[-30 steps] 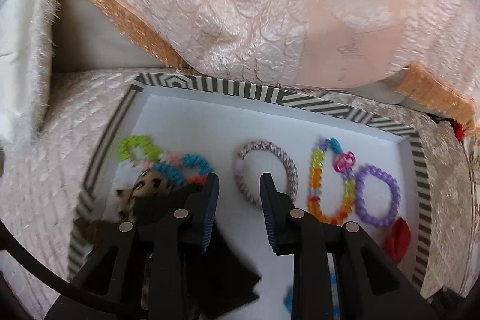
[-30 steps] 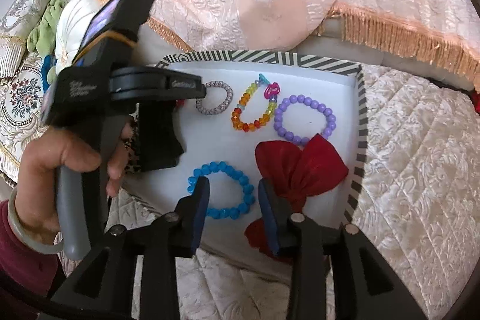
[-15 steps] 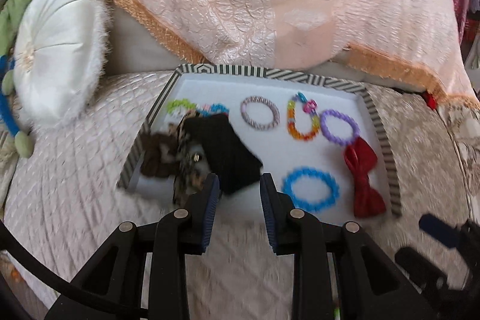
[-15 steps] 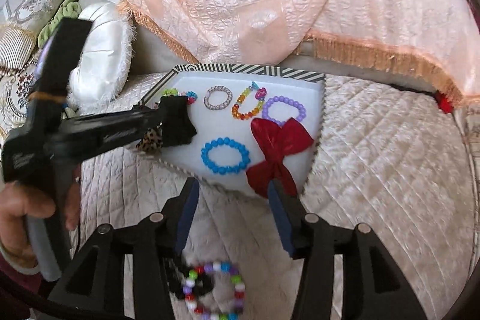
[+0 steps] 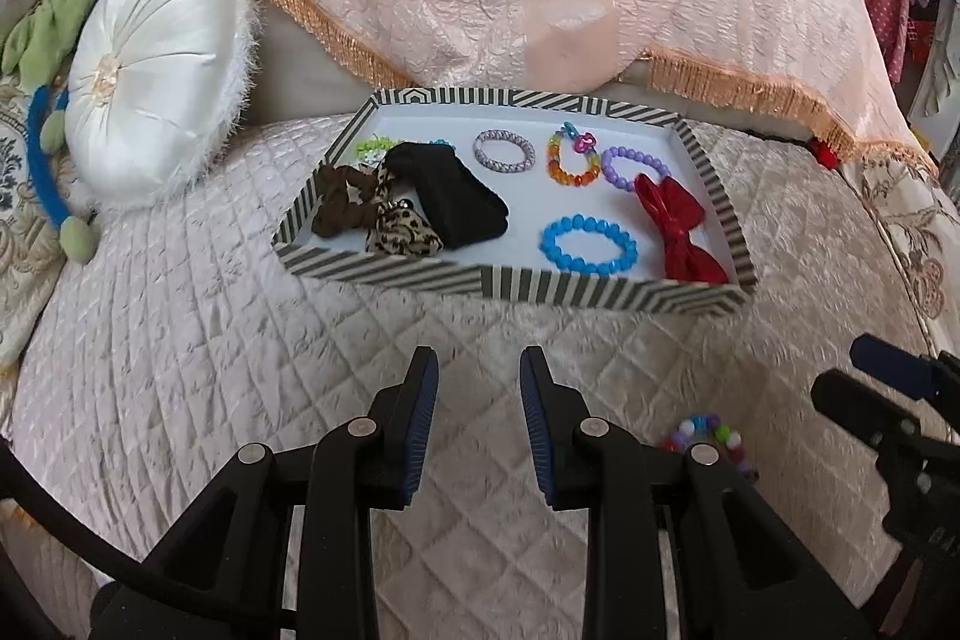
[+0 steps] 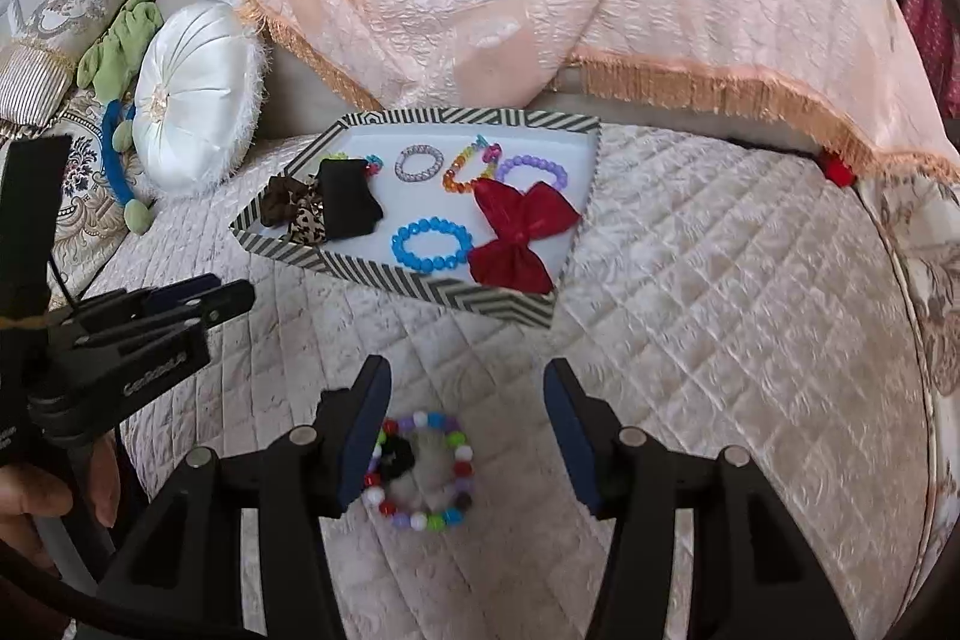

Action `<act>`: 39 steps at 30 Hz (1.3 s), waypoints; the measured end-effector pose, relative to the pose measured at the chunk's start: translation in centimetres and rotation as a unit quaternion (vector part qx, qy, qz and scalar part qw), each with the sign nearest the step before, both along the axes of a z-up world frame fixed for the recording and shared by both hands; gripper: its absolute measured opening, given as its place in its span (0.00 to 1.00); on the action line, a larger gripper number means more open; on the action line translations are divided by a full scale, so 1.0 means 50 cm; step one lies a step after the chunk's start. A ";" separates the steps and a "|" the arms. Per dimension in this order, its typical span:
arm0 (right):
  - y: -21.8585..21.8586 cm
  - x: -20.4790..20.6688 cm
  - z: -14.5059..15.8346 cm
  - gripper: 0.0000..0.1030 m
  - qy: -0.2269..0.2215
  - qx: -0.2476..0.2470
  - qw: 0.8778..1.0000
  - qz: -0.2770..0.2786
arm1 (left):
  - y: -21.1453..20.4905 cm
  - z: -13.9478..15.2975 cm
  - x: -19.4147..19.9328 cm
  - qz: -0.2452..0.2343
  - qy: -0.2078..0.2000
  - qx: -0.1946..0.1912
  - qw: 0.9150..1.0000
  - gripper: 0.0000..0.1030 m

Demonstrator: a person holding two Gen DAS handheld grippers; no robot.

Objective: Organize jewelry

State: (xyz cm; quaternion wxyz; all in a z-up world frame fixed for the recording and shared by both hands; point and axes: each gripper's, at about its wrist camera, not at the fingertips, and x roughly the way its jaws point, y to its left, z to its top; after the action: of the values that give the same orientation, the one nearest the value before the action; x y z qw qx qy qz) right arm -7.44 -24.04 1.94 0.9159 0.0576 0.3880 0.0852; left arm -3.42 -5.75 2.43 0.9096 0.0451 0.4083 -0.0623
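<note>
Reaching for the multicoloured bead bracelet (image 6: 420,472) on the bed, the right tool (image 6: 468,436) is opening, straddling it untouched. Next it must lower, clamp, and carry it to the striped tray (image 6: 420,289). Left tool (image 5: 477,412) hangs empty, slightly apart.

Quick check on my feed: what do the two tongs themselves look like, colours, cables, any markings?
Both tongs, left and right, are black plastic with ribbed dark-blue pads and silver pivot screws. A black cable trails from the left one, whose side carries pale lettering, too blurred to read.

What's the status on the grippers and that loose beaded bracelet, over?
Left gripper empty, over quilt. Right gripper opening, multicolour bracelet between fingers, ungripped. Tray beyond, path clear.
</note>
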 end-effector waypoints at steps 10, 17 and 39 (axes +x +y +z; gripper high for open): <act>-0.018 -0.041 -0.021 0.55 0.013 -0.012 1.000 -0.007 | -0.001 -0.011 -0.047 -0.008 0.002 0.003 1.000 0.04; -0.024 -0.046 -0.045 0.55 0.028 -0.012 1.000 -0.006 | 0.011 -0.020 -0.049 -0.003 0.017 -0.009 1.000 0.04; 0.006 0.011 -0.149 0.16 0.058 -0.090 0.994 0.018 | -0.003 -0.116 0.019 -0.008 0.151 -0.133 0.979 0.16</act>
State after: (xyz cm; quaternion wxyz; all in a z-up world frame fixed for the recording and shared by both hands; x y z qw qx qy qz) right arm -6.89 -23.74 -5.51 0.8918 -0.0270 0.4471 0.0634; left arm -2.49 -5.90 -3.39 0.8346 -0.0832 0.5289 -0.1294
